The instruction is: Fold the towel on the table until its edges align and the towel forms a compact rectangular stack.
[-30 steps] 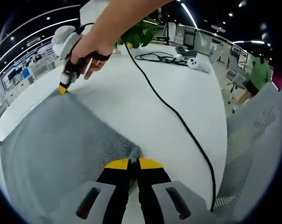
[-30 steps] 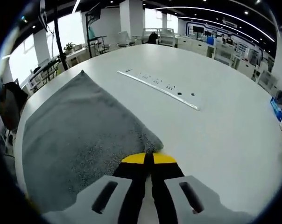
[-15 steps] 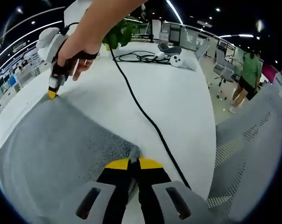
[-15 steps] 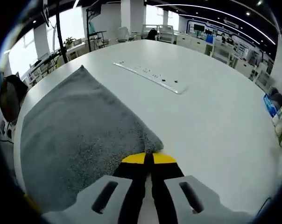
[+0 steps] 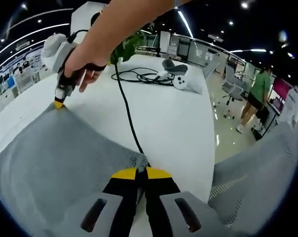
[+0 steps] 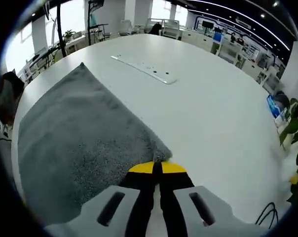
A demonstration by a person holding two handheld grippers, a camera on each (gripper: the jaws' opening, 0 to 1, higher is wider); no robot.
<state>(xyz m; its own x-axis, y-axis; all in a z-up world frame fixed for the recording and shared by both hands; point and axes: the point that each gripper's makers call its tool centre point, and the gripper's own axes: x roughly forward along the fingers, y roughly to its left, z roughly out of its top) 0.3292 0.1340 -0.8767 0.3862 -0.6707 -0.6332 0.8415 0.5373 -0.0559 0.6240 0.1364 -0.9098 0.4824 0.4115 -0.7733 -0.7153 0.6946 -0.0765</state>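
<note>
Counter, white, rounded, in an open-plan office with strip ceiling lights. Towel, one, grey, nubby pile, spread flat on the counter with two corners lifted. Left gripper: yellow-tipped fingers pressed together, pinching one towel corner. Right gripper: fingers likewise pinching another corner; in the left gripper view it shows at the towel's far corner, held by a hand. Cable, one, black, trailing across the counter. Metal strip, one, beyond the towel.
</note>
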